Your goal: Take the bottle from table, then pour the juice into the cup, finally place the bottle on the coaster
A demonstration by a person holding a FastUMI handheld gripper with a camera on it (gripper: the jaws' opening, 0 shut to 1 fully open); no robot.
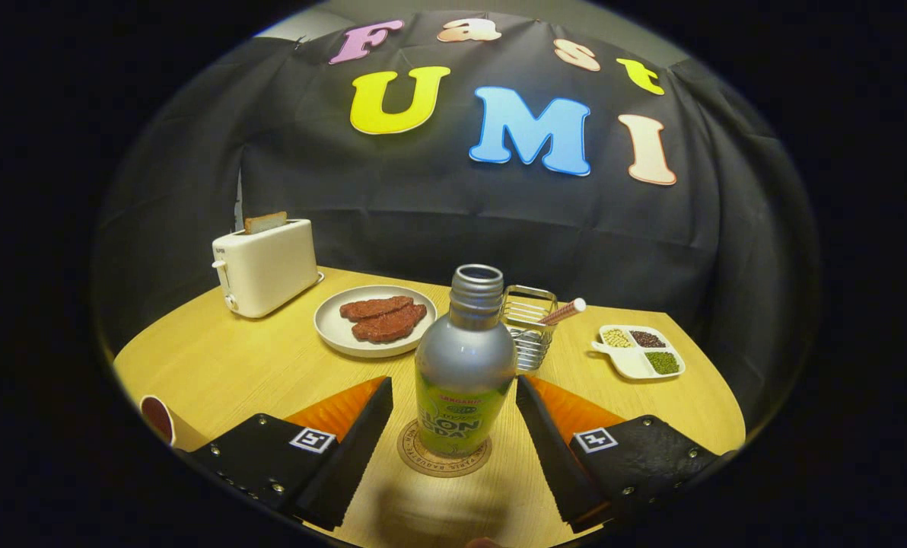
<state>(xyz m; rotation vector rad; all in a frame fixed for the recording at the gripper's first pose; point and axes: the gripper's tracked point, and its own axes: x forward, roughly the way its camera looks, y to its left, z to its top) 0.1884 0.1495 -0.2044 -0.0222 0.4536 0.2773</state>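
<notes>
Bottle (465,365): upright on the coaster (443,454), cap off.
My gripper (453,411): fingers spread apart, one either side of the bottle, touching nothing.
Cup (158,418): well left of the bottle, beside my left finger.
Plate (332,327): behind the bottle, holding two brown patties.
Table (217,365): carries it all.

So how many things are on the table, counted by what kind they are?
Bottle on its coaster, between the gripper's open fingers: 1
Coaster: 1
Cup: 1
Toaster: 1
Plate of meat: 1
Wire basket: 1
Divided dish: 1
Total: 7
</notes>
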